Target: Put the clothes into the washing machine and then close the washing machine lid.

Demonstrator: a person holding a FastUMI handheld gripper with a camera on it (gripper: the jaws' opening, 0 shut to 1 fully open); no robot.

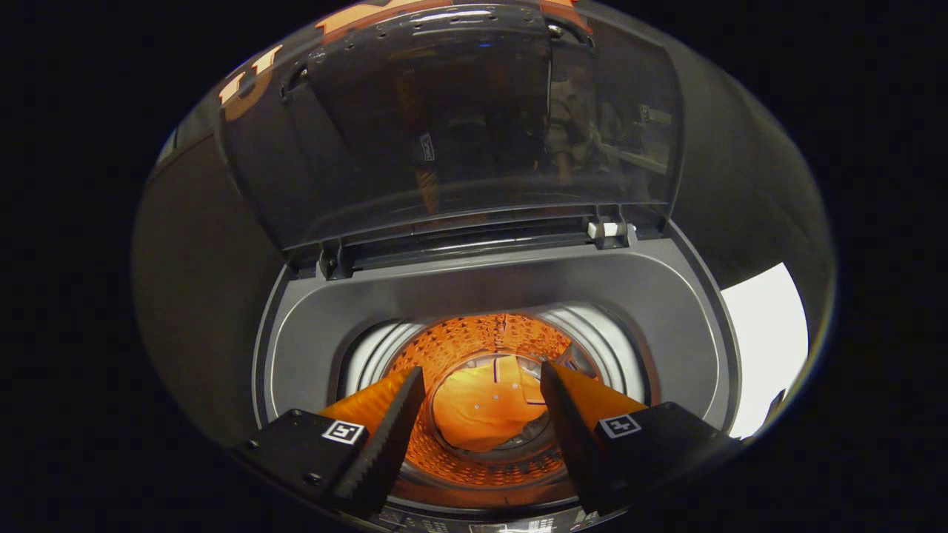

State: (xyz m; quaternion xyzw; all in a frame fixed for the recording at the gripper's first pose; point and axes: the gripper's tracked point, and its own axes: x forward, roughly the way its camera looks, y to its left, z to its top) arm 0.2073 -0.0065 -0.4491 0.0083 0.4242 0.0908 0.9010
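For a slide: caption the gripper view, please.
Open gripper poised above the washing machine drum, orange garment lying inside, lid raised.

Single view, camera riding on the gripper (481, 403). Looks forward along the two fingers (385, 429) and steeply down into the washing machine (474, 289) from close above its front edge. Fingers stand apart, framing the drum (474, 340) mouth below. Raised lid (444, 126) stands at the machine's rear edge, facing the lens. Wide fisheye bends the tub rim.
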